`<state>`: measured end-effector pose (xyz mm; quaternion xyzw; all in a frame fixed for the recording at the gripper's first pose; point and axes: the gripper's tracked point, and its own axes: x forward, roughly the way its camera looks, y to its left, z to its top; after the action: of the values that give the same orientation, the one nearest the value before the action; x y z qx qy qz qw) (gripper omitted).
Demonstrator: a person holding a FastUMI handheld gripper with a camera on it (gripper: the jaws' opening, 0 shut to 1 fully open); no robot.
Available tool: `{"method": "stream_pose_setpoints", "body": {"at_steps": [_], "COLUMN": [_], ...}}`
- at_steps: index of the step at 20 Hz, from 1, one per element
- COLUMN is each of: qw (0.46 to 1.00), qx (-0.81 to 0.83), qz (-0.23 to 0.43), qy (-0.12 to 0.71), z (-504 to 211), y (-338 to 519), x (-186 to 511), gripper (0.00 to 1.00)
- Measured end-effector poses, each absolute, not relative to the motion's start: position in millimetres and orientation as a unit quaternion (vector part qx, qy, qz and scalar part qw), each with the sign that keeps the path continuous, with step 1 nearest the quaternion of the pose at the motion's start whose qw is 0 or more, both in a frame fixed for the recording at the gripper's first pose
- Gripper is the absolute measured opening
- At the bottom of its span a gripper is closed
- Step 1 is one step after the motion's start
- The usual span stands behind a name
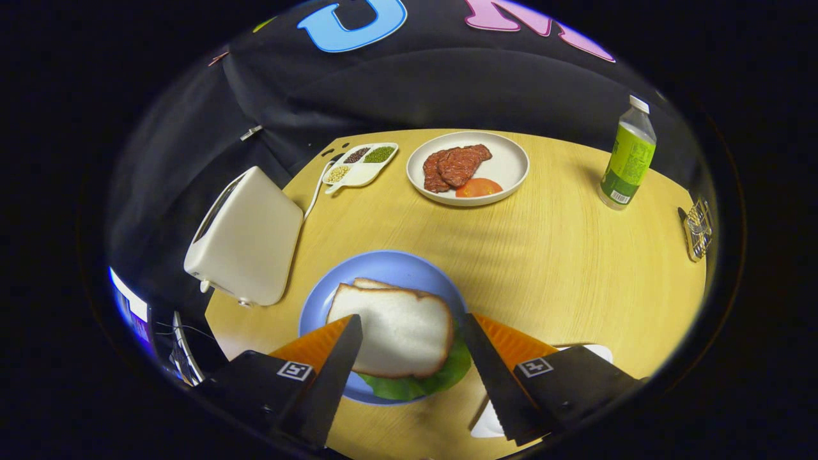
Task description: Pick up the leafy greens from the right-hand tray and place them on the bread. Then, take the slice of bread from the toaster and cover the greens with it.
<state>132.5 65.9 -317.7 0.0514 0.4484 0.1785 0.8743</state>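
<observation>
between the released gripper (409,348) fingers lies the top bread slice (396,329), covering the greens (422,382)

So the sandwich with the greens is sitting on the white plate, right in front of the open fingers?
Not quite. The gripper view shows the sandwich with the greens on the blue plate; the white plate beyond holds meat and tomato. The gripper is indeed open.

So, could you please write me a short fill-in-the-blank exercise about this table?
1. The sandwich lies on a ____ plate.
2. The open claw hovers over the ____.
3. The meat shares a white plate with a ____ slice.
4. Left of the sandwich stands a white ____.

Answers: blue; sandwich; tomato; toaster
</observation>
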Motion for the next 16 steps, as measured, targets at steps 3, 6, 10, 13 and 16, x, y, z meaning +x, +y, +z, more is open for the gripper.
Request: {"method": "stream_pose_setpoints", "body": {"at_steps": [3,6,10,13,16], "qw": [0.886,0.904,0.934,0.956,0.978], "qx": [0.055,0.046,0.039,0.024,0.003], "qz": [0.182,0.181,0.162,0.136,0.092], "qy": [0.422,0.385,0.316,0.258,0.19], "z": [-295,-262,-207,-157,-105], "y": [58,41,10,-21,-58], "x": [131,125,126,122,115], "gripper": [0.99,0.99,0.99,0.99,0.99]}}
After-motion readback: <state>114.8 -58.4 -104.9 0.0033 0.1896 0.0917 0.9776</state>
